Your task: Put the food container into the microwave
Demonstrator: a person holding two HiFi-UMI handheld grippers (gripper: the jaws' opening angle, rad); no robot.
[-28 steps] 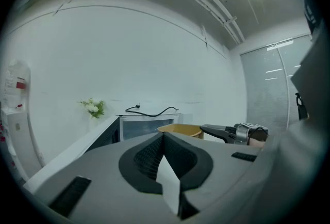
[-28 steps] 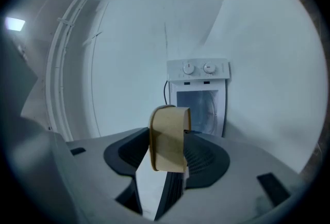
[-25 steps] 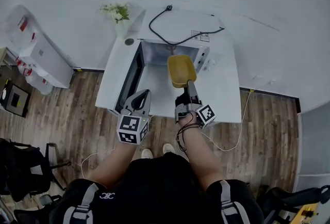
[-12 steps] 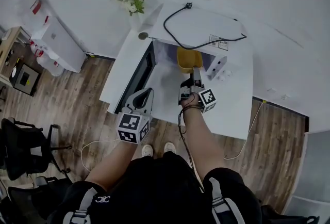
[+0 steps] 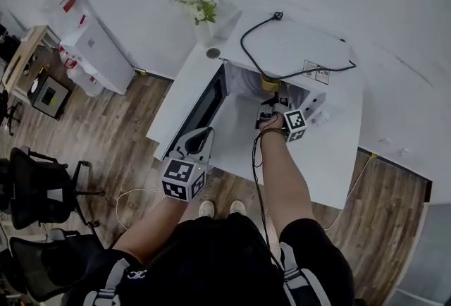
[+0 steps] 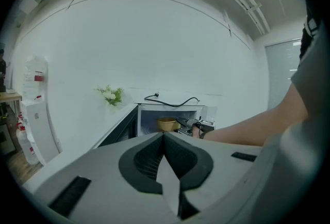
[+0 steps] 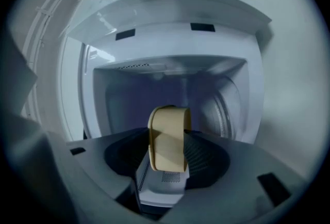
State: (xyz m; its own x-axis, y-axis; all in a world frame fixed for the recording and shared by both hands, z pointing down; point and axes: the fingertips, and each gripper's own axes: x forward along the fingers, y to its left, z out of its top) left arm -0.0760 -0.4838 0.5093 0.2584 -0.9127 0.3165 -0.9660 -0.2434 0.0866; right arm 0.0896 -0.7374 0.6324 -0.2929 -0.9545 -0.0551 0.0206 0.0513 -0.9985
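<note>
A white microwave (image 5: 299, 49) stands on the white table (image 5: 331, 163), its door (image 5: 204, 108) swung open to the left. My right gripper (image 5: 272, 100) is shut on the yellow food container (image 5: 270, 83) and holds it in the mouth of the cavity, mostly hidden under the microwave's top. In the right gripper view the container (image 7: 168, 138) is pinched by its rim between the jaws, with the cavity (image 7: 170, 89) right ahead. My left gripper (image 5: 199, 138) hangs shut and empty by the table's front left edge, below the door. From the left gripper view the container (image 6: 167, 124) shows inside the opening.
A black power cable (image 5: 282, 61) lies coiled on the microwave's top. A vase of white flowers (image 5: 201, 10) stands at the table's back left corner. A white cabinet (image 5: 99, 51) and black office chairs (image 5: 42, 188) stand to the left on the wooden floor.
My right gripper has carried the yellow container forward from in front of the microwave into its cavity. The left gripper has stayed low by the door.
</note>
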